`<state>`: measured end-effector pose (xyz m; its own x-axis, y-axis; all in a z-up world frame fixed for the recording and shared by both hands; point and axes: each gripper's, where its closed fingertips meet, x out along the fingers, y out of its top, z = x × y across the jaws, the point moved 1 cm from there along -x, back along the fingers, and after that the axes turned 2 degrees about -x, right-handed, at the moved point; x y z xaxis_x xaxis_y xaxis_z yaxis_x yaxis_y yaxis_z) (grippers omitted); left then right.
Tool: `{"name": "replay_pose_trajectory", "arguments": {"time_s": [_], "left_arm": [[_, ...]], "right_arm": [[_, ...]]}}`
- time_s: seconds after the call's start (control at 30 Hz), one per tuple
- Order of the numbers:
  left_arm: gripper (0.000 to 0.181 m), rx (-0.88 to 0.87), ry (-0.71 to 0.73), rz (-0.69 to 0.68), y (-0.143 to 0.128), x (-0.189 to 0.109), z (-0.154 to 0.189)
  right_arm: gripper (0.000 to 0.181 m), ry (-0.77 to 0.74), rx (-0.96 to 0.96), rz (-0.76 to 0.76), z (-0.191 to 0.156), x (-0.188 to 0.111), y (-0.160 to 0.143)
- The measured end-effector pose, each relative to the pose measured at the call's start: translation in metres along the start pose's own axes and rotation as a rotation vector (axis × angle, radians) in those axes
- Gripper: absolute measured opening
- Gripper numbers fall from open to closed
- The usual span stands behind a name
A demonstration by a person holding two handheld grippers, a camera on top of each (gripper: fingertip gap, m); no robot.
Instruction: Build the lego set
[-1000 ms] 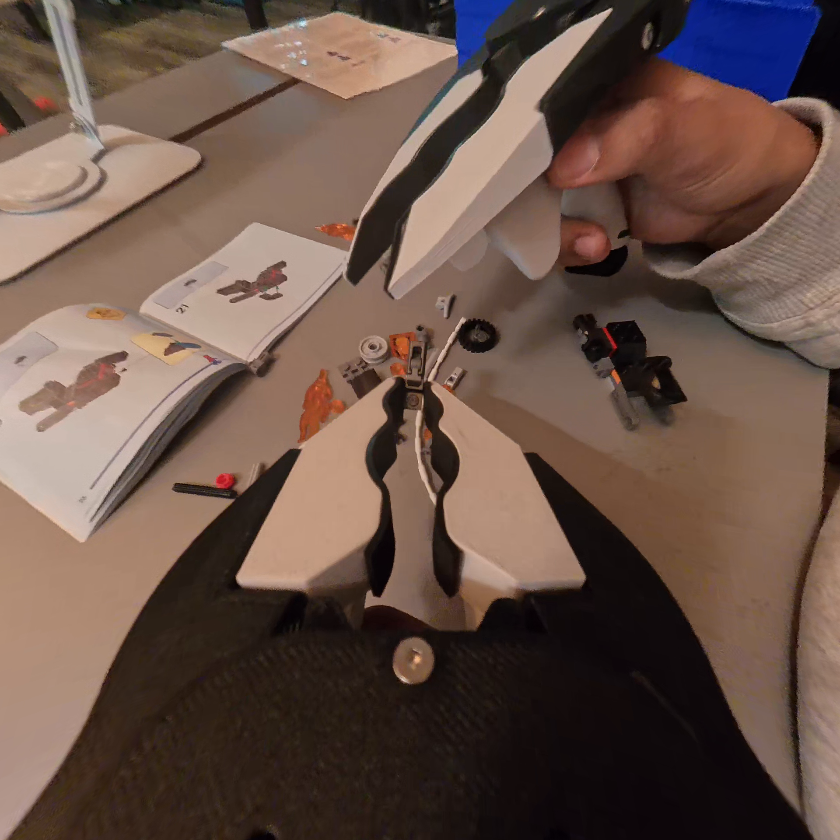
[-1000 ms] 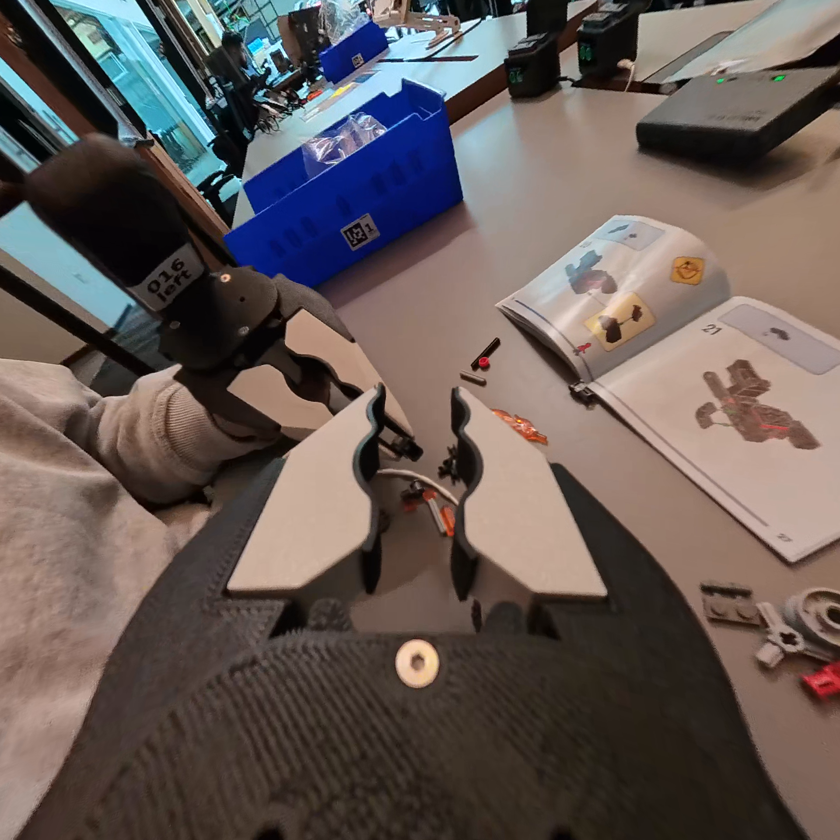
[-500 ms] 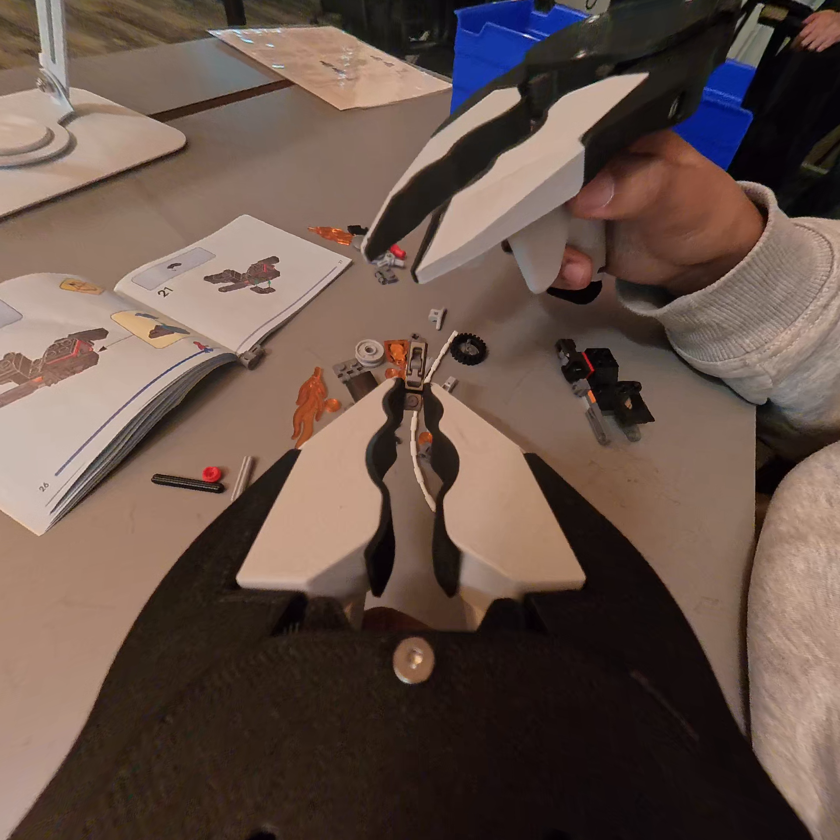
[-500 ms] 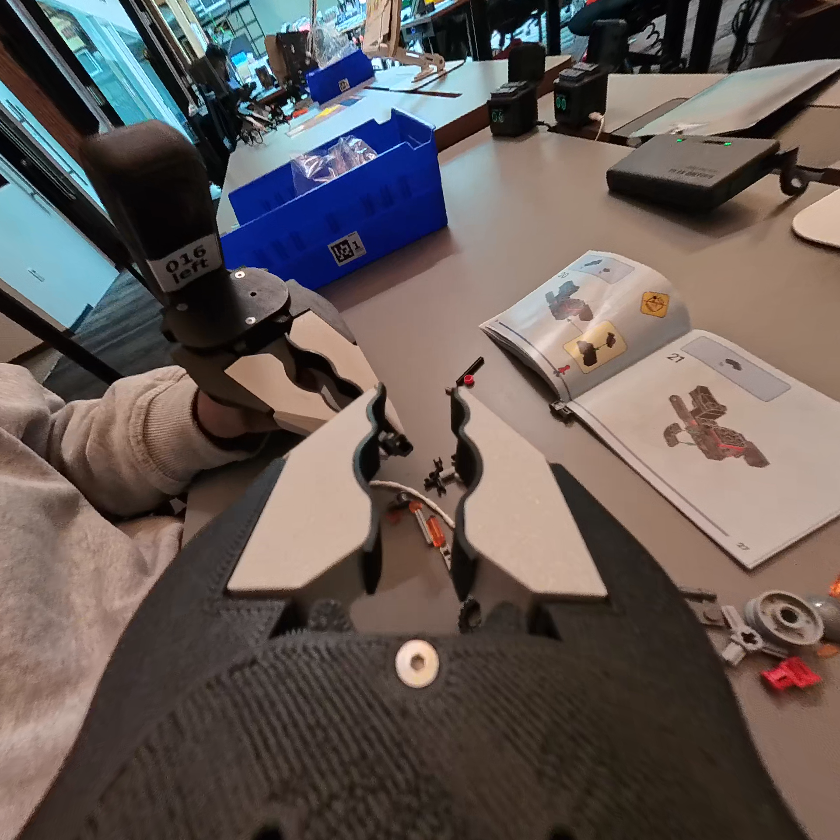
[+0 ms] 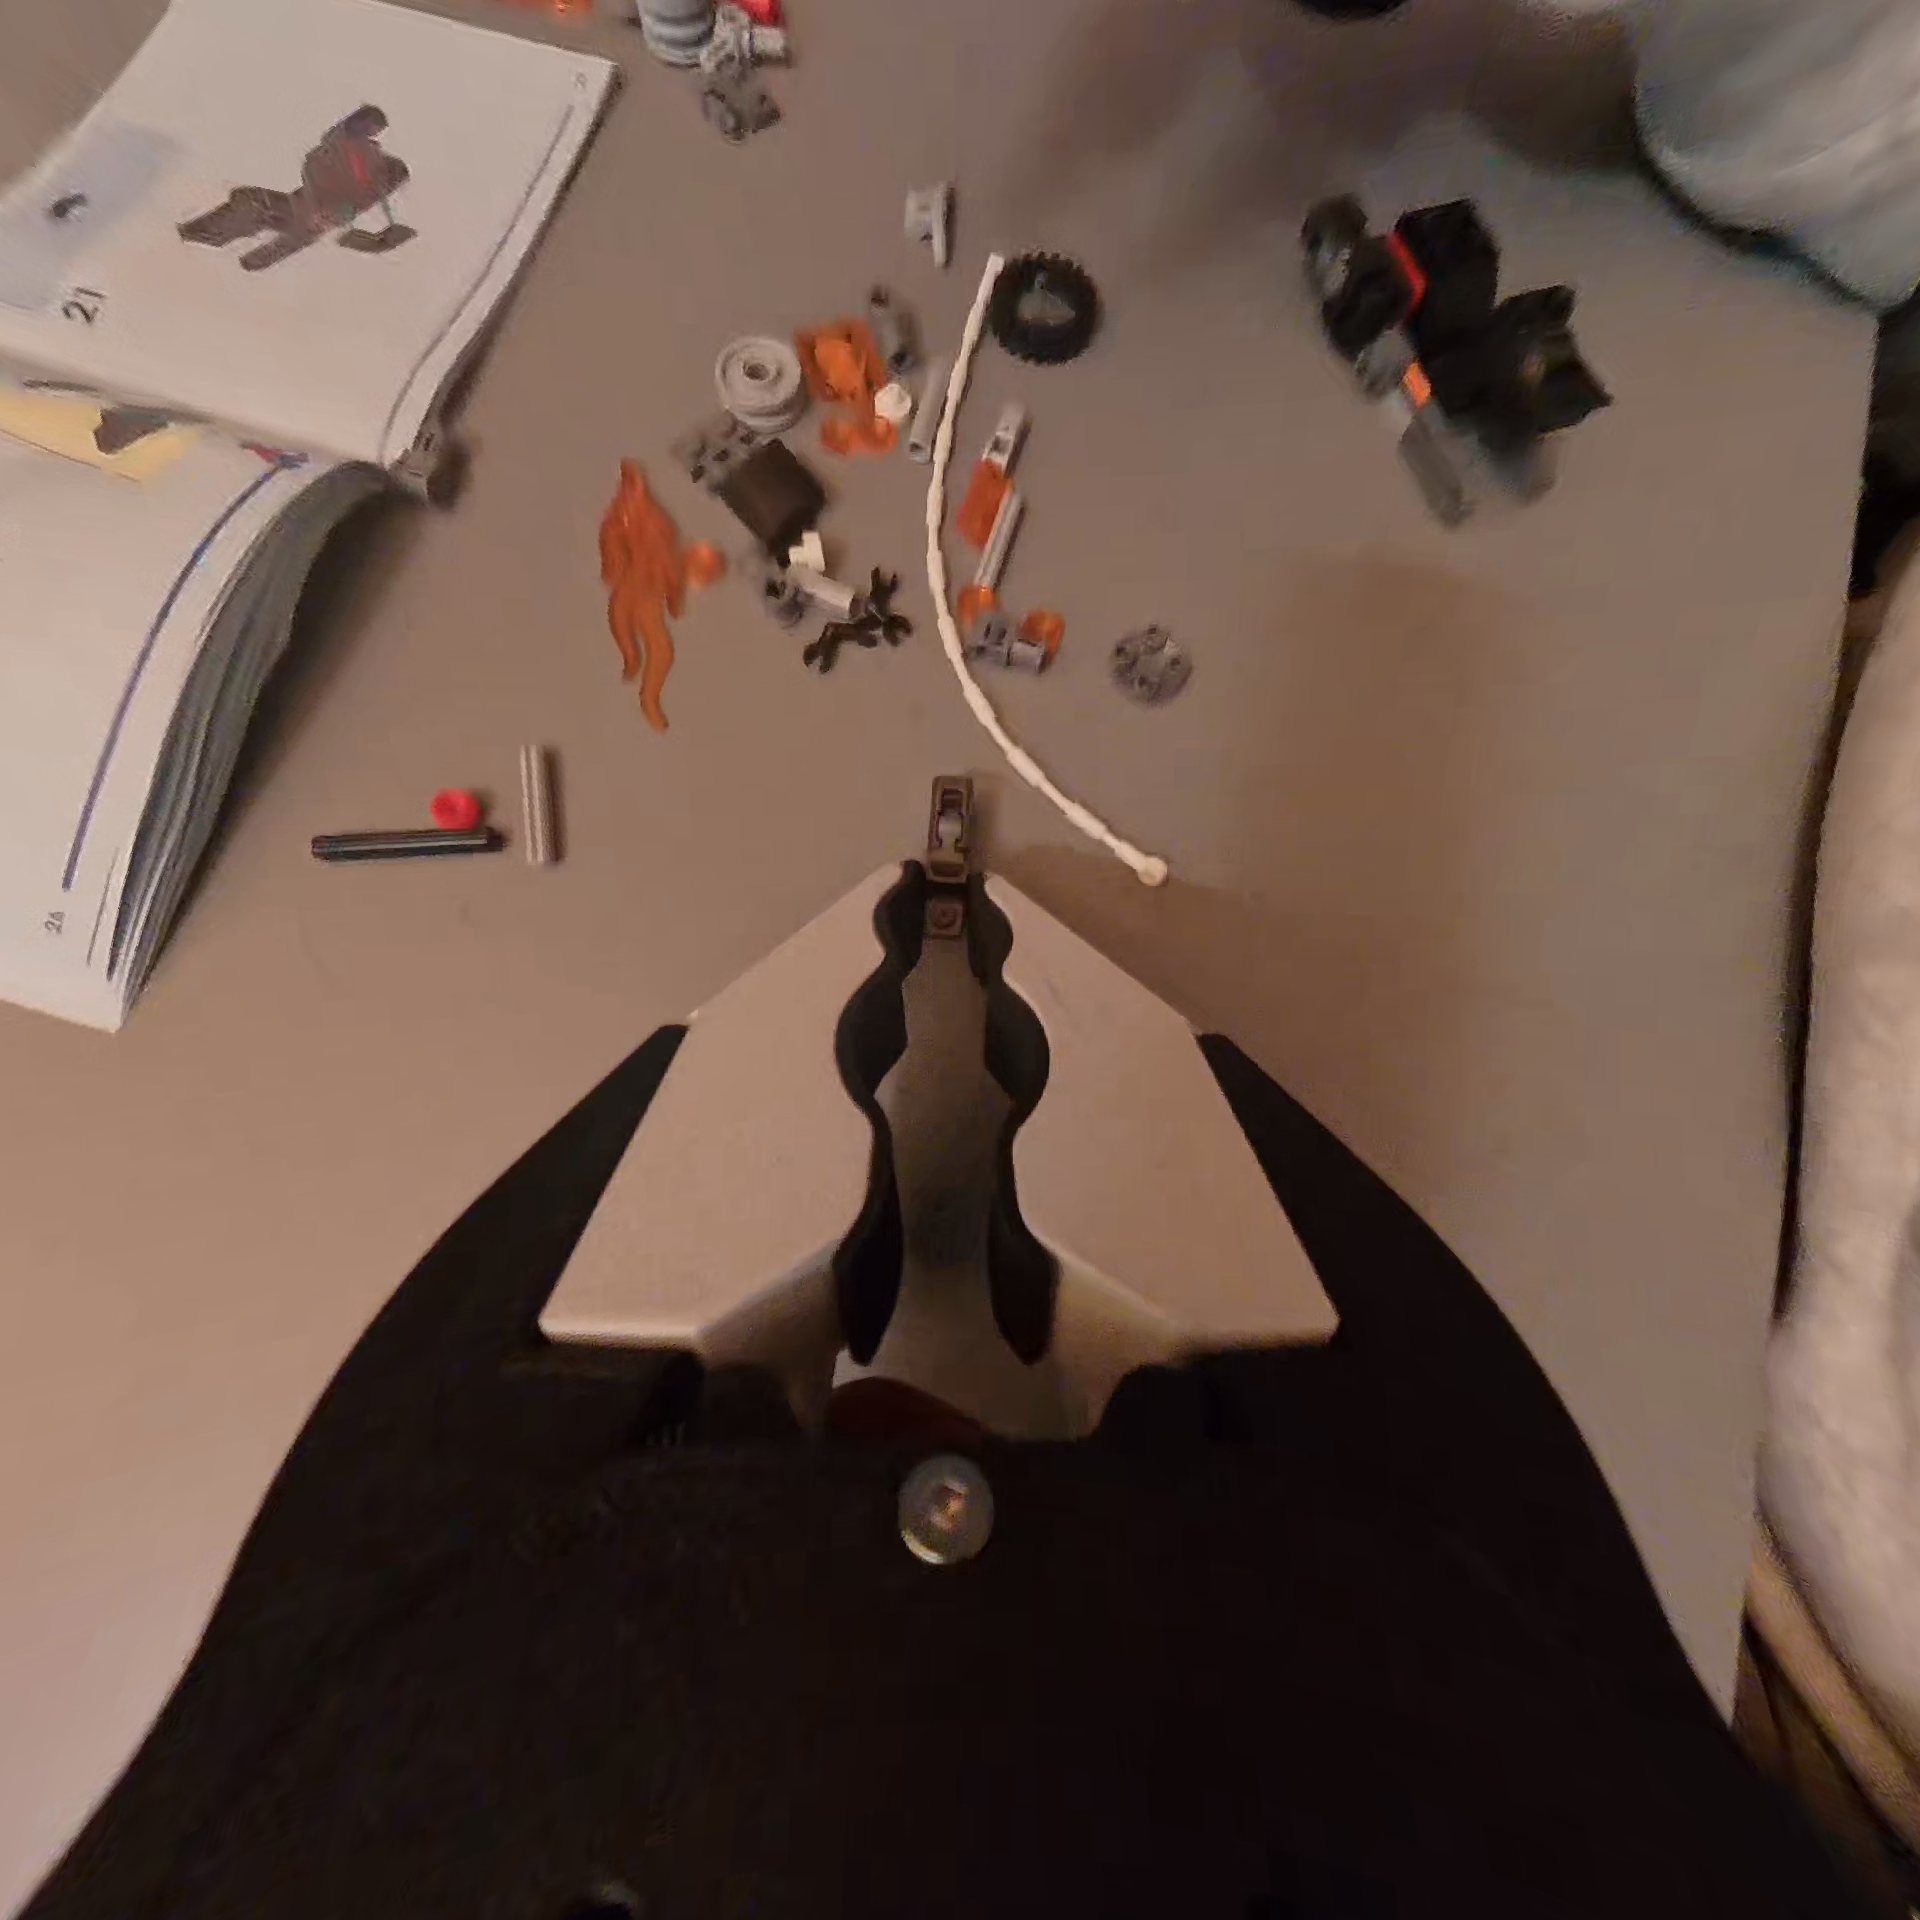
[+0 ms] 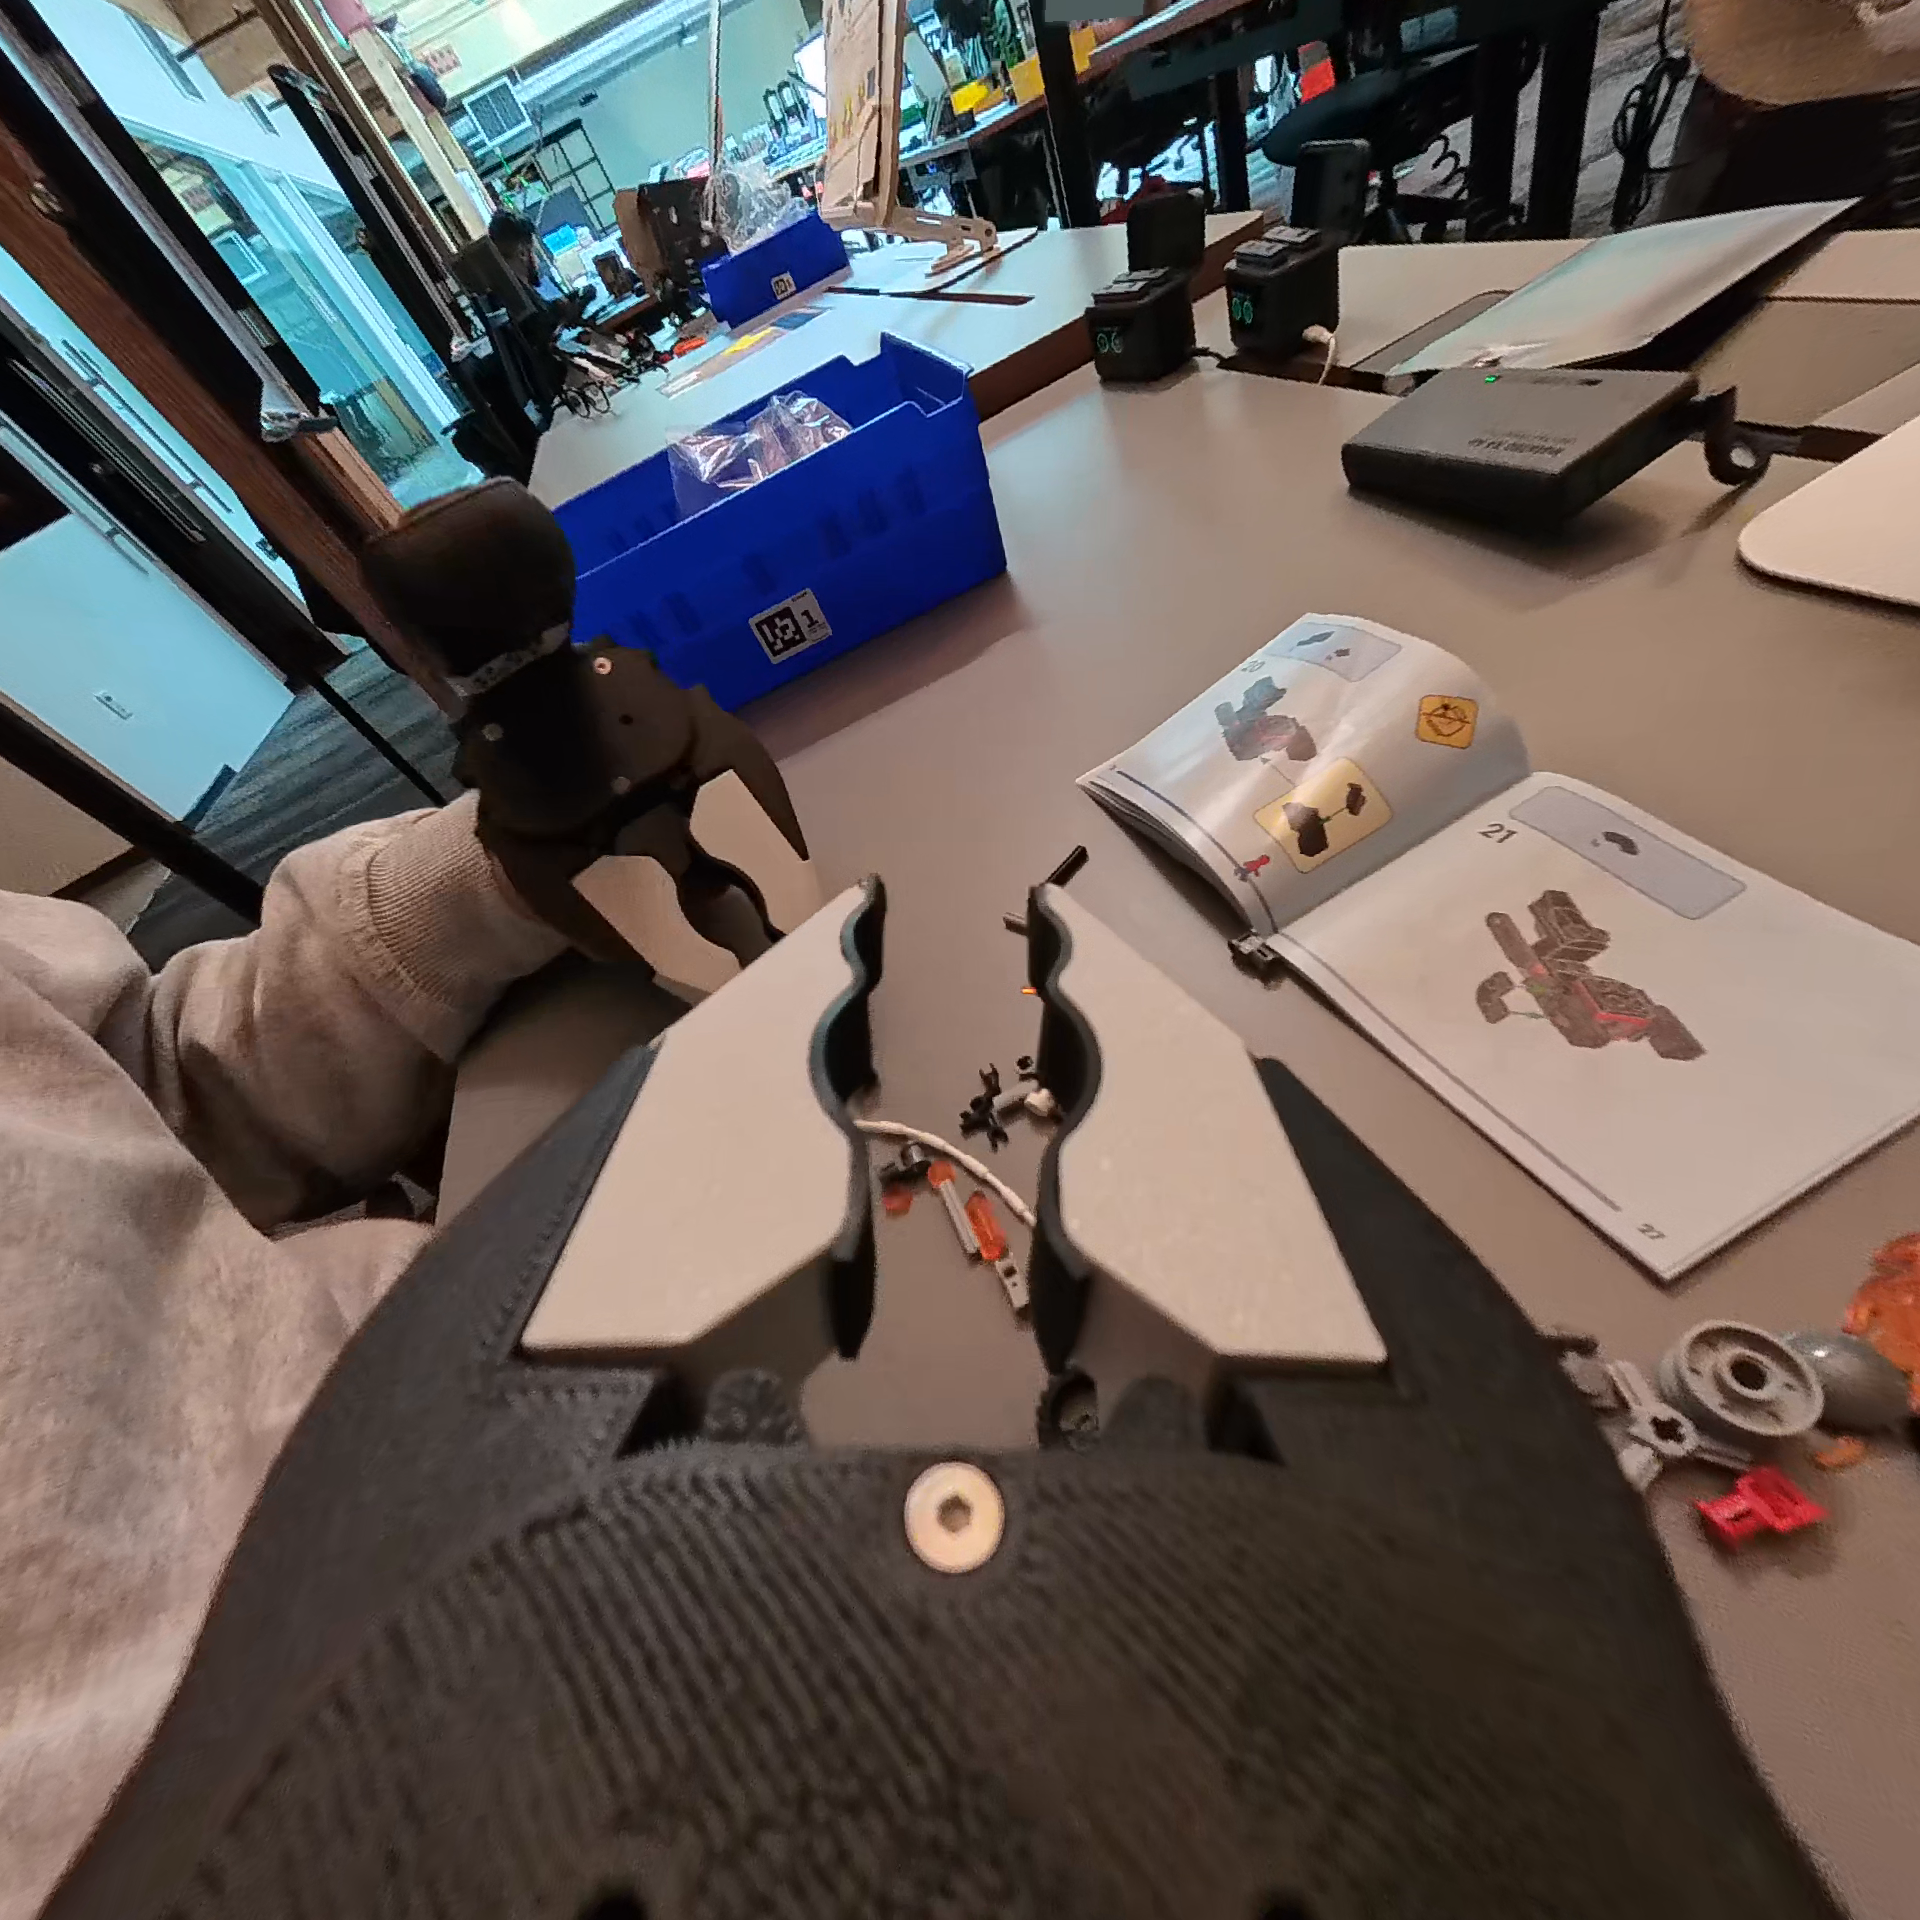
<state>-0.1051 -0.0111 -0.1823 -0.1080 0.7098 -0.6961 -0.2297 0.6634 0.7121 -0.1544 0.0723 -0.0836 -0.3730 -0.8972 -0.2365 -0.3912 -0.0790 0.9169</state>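
The left tongs (image 5: 948,883), pinching 1 small grey connector (image 5: 950,826), have lifted back from the white hose (image 5: 961,582); right tongs (image 6: 954,914) hang open, empty.

Left tool (image 5: 948,883) has lifted and pulled back from the parts pile and now looks almost straight down at the worktop (image 5: 1455,831). The small dark grey piece (image 5: 950,831) came up with it, still pinched at the tips. The white flexible rod (image 5: 961,540) that ran between its jaws now lies clear on the worktop ahead of it. The right tool is gone from the left view; only a pale sleeve (image 5: 1787,135) shows at the top right corner. Right tool (image 6: 956,914) has risen and tilted up, its gap unchanged, so more of the room shows in its view. The instruction booklet (image 6: 1507,935) hasn't moved on the worktop; it only sits differently in frame.
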Motion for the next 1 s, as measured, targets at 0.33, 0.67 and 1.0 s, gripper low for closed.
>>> {"name": "replay_pose_trajectory", "arguments": {"time_s": [0.33,0.67,1.0], "left_arm": [[0.018,-0.042,-0.073,-0.002,-0.008,-0.009,0.0],[0.013,-0.106,-0.026,0.011,-0.008,-0.01,-0.012],[0.022,-0.078,-0.038,0.009,-0.008,-0.009,-0.008]], "right_arm": [[0.026,0.007,0.009,-0.018,0.0,0.003,-0.004],[0.025,0.009,0.01,-0.016,-0.001,0.003,-0.004],[0.026,0.004,0.009,-0.01,0.0,0.002,-0.003]]}}
